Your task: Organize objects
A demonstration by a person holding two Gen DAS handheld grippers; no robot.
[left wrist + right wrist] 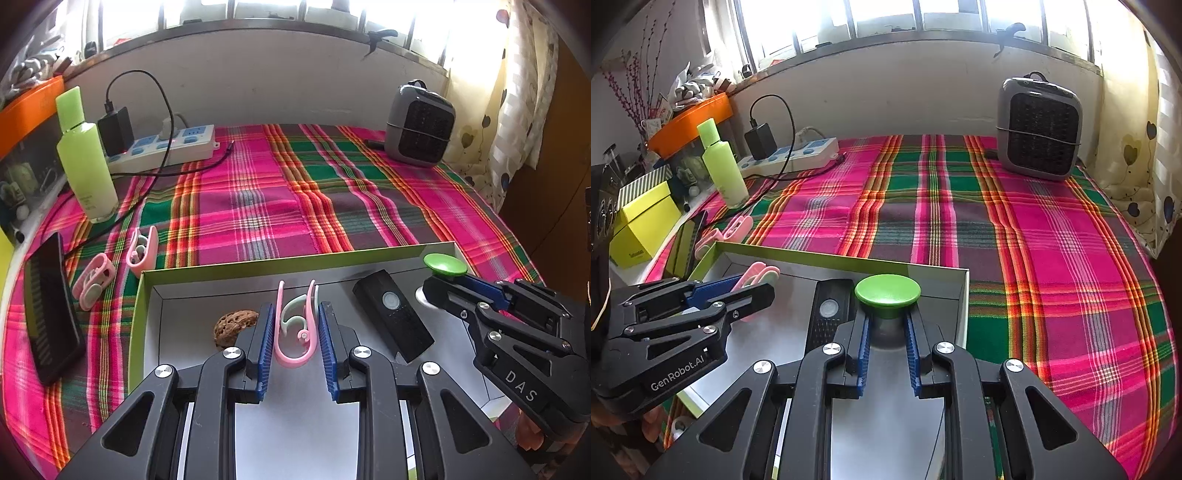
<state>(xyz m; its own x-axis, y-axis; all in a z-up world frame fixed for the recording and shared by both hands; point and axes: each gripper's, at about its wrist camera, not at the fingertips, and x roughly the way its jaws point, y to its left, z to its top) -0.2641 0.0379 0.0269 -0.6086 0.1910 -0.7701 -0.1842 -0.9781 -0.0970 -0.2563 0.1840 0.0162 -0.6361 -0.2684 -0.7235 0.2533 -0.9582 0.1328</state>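
The left hand-held gripper (296, 328) is closed on a pink clip (295, 332), a U-shaped loop with a pale mint hook inside it, and holds it just above the floor of a shallow box (258, 264) with a lime-green rim that sits near the front of the plaid cloth (258, 192) covering the surface. The right hand-held gripper (888, 325) is closed on the stem of a green-capped knob (887, 290), shaped like a small mushroom, at the far right corner of the same box. Between them a black remote (393, 319) lies flat in the box, and a walnut (234, 326) rests to the left of the clip. Two more pink clips (142, 245) lie outside the box on the cloth to the left, near a dark phone (51, 306) and a green bottle (86, 162). The clip looks light and springy; squeezed across its two arms it flexes, so a hold low on the loop, near the bend, seems steadier than one at the open tips. The knob looks hard and smooth, with a wide cap that overhangs the pads, so the narrow stem under it is the natural place to grip, though it could slip or tip if the hold loosens. Both pieces look ready to be set down inside the box.
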